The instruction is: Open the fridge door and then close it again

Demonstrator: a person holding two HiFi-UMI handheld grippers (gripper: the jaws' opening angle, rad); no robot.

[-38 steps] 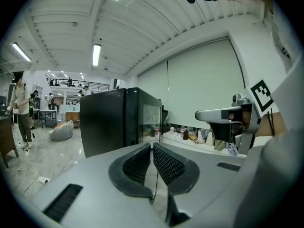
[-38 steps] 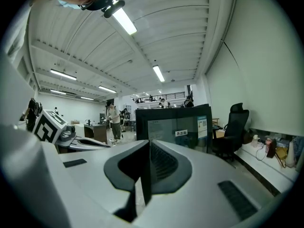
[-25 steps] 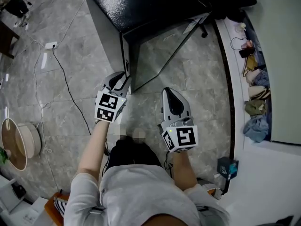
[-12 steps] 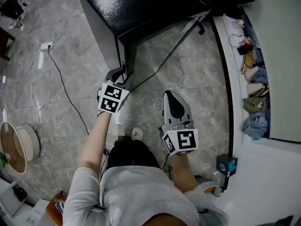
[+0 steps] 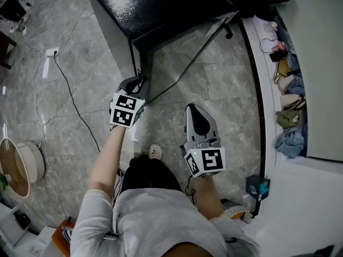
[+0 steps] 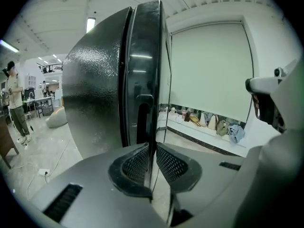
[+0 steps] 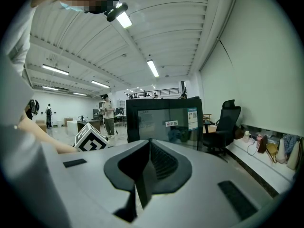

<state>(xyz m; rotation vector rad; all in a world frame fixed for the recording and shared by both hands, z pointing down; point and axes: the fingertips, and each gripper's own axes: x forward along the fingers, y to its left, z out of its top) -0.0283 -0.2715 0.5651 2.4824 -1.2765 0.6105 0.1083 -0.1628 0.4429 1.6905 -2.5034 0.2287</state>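
Note:
The black fridge (image 5: pixel 155 4) stands ahead of me, its glass door (image 5: pixel 182 63) swung open at an angle over the floor. My left gripper (image 5: pixel 136 83) is at the door's free edge. In the left gripper view the door's edge (image 6: pixel 145 70), with a dark handle recess (image 6: pixel 142 120), runs upright between the two pads. The jaws of the left gripper (image 6: pixel 152 151) are closing, and the pads sit against both faces of the edge. My right gripper (image 5: pixel 194 109) hangs to the right, apart from the door, shut and empty. From the right gripper (image 7: pixel 149 144) the glass door (image 7: pixel 164 122) shows farther off.
A cable and power strip (image 5: pixel 53 52) lie on the tiled floor at the left, near a round stand (image 5: pixel 16 165). A low ledge with bags (image 5: pixel 289 100) runs along the right wall. An office chair (image 7: pixel 225 122) stands beyond the fridge. People (image 6: pixel 14 103) stand far off.
My left gripper has moved forward and down onto the door's edge and then held still. The right gripper has stayed where it was.

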